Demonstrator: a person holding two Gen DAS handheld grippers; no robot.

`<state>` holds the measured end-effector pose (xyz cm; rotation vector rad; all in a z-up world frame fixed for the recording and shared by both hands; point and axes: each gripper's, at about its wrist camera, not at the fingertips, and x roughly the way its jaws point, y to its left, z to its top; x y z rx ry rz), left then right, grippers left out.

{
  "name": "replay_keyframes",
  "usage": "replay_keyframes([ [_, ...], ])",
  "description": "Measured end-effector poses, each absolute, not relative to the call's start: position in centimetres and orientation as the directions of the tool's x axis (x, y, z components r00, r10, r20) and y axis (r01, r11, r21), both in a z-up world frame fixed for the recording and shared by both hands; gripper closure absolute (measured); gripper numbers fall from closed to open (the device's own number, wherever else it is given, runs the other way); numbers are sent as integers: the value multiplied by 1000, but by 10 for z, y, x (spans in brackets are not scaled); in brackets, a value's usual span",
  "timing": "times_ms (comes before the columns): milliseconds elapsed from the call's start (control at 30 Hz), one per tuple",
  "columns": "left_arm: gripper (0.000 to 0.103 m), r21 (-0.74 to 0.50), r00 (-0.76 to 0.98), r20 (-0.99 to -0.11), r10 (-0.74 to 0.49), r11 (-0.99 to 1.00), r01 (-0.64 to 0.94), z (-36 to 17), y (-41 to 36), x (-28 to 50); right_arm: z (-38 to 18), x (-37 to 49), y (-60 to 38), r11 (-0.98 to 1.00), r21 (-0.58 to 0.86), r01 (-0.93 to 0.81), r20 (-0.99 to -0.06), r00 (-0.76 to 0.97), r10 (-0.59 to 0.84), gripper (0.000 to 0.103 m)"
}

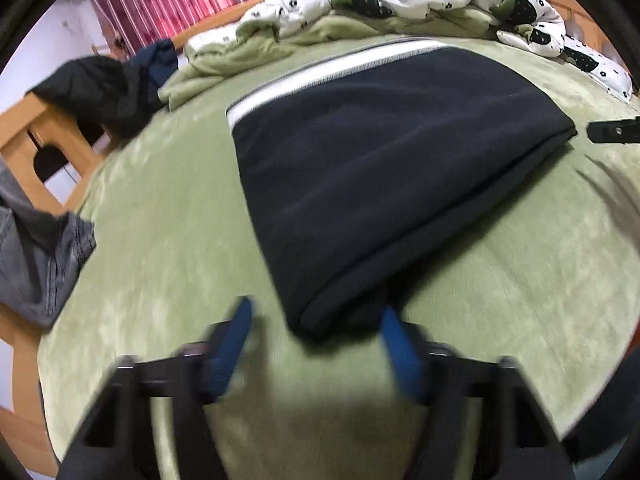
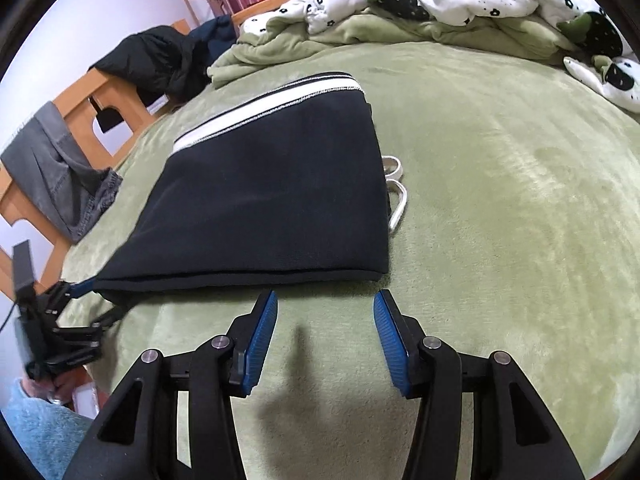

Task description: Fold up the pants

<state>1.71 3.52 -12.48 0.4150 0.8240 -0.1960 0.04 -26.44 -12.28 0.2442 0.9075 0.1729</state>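
left gripper (image 1: 316, 344): jaws stood partly apart around the near corner of the pants (image 1: 376, 168), one pad at the cloth; whether it pinched was unclear through the blur.
right gripper (image 2: 325, 336): jaws stood half open and empty, just short of the folded near edge.
pants: lay folded into a dark block on the green blanket (image 2: 500, 208), white stripe (image 2: 264, 112) at the far side, drawcord (image 2: 396, 196) poking out on the right.
risk: a lopsided lift could have spilled the layers; the loose cord might have snagged.
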Motion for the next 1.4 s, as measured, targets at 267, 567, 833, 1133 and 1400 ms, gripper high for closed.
replay_keyframes([
  [267,84,73,662,-740,-120,964,256,-131,66,18,-123,-1,-265,966,253,-55,-761,605,234,52],
  [567,67,-229,667,-670,-328,945,235,-93,107,-6,-99,9,-266,940,318,-123,-663,680,313,52],
  [833,57,-243,651,-678,-340,940,238,-83,74,55,-104,68,-247,947,302,-110,-694,656,298,52],
  [1133,55,-201,596,-747,-293,955,217,-113,63,48,-128,55,-236,971,211,-109,-726,648,231,52],
  [1400,54,-210,574,-769,-280,960,188,-113,67,49,-130,46,-240,966,243,-84,-753,612,242,52],
])
